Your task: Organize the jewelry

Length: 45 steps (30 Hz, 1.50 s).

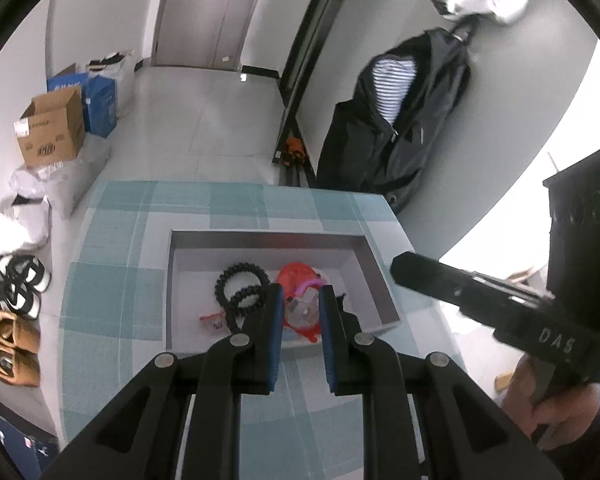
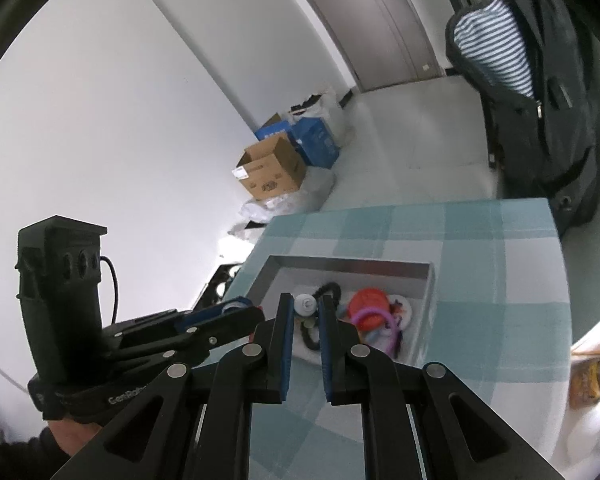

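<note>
A shallow grey tray [image 1: 268,236] sits on the teal checked cloth and holds black beaded bracelets [image 1: 240,288], a red round piece [image 1: 296,276] with a pink loop, and a clear piece [image 1: 300,310]. My left gripper [image 1: 300,300] hovers over the tray's near edge, jaws open, with the clear piece seen between its fingers. In the right wrist view the same tray [image 2: 352,266] shows a white round piece [image 2: 305,304] between the tips of my right gripper [image 2: 305,310], whose jaws stand apart. The right gripper's body [image 1: 480,296] reaches in from the right.
The table [image 1: 140,280] stands in a hallway. Cardboard and blue boxes [image 1: 52,132] and plastic bags lie on the floor at left, shoes [image 1: 16,288] beside the table. A dark jacket [image 1: 404,120] hangs at right. The left gripper's body [image 2: 72,312] is at left.
</note>
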Tool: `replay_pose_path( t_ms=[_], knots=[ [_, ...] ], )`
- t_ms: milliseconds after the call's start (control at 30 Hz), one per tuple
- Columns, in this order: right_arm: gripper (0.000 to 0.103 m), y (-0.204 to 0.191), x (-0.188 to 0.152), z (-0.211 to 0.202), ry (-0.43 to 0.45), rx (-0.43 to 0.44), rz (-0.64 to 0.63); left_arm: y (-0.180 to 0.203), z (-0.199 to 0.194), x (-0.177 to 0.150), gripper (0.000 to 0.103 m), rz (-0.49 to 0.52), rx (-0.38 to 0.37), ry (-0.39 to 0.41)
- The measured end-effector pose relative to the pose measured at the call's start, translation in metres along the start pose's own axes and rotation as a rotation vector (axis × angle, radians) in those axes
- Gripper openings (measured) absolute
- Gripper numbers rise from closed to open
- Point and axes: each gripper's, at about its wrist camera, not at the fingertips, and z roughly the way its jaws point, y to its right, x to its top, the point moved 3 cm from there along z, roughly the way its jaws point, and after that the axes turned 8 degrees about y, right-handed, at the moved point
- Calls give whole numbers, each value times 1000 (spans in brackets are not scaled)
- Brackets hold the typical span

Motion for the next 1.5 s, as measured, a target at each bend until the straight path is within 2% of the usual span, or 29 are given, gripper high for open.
replay_pose_path(
  t_ms=[433, 733, 900, 967, 1033, 1133, 1200, 1267, 1367, 1433, 1500],
  knots=[
    [11, 6, 18, 32, -22, 12, -5, -23, 26, 15, 13, -98, -19, -36],
    [11, 24, 17, 46, -61, -2, 25, -20, 45, 14, 13, -102, -31, -72],
    [12, 33, 14, 53, -86, -26, 33, -21, 48, 15, 13, -121, -45, -66],
    [14, 37, 14, 55, -97, -28, 61, -24, 49, 17, 13, -136, -19, -61],
    [14, 41, 14, 53, -94, -41, 71, -27, 48, 17, 13, -154, -38, -52],
    [16, 43, 15, 49, -88, -38, 89, -27, 46, 16, 21, -157, -50, -60],
    [26, 42, 16, 44, -75, -49, 77, -26, 44, 15, 36, -151, -51, -52],
    [28, 41, 16, 40, -65, -32, 90, -24, 39, 15, 45, -144, -53, -35],
    [37, 40, 14, 38, -71, -46, 84, -21, 36, 13, 47, -132, -43, -37],
    [39, 40, 13, 37, -73, -53, 90, -21, 33, 12, 47, -126, -28, -34],
    [45, 39, 13, 35, -73, -61, 89, -22, 28, 11, 47, -119, -6, -26]
  ],
)
